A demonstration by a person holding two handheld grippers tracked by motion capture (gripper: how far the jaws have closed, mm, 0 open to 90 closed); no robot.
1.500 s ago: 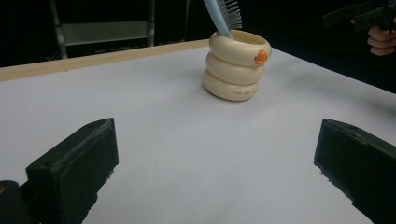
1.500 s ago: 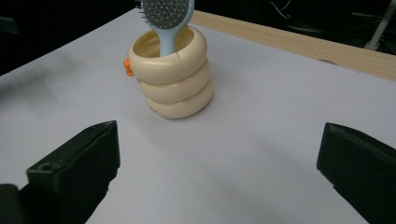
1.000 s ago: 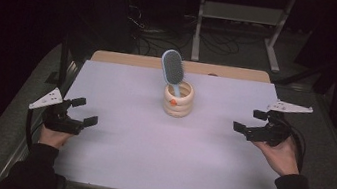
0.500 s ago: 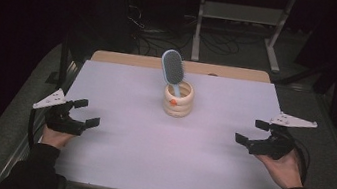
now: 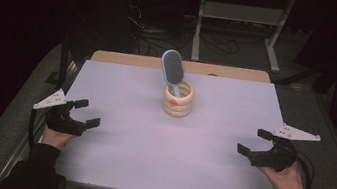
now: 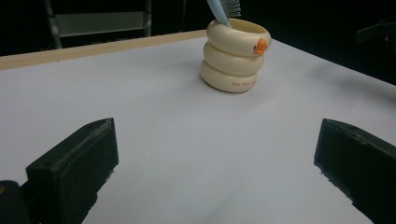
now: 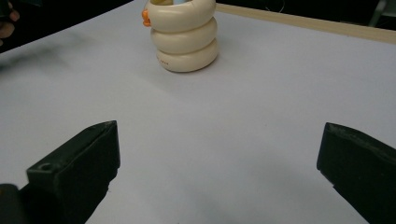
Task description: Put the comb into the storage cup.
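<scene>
Toward the far middle of the white surface (image 5: 121, 163) stands a cream ringed cup (image 5: 178, 98) with a blue hairbrush (image 5: 172, 68) upright in it. Both tongs rest well apart from it, left tongs (image 5: 87, 113) at the near left edge, right tongs (image 5: 252, 141) at the near right, each spread wide and holding nothing, with bare surface between.

Cream ringed holder (image 5: 178, 101) with orange spot, light-blue hairbrush (image 5: 172, 68), white table (image 5: 148, 147).

Ahead of each matt black tool, the cream holder (image 5: 178, 100) looks smooth and faintly glossy on the matt white counter (image 5: 147, 157), wood-edged beyond.
</scene>
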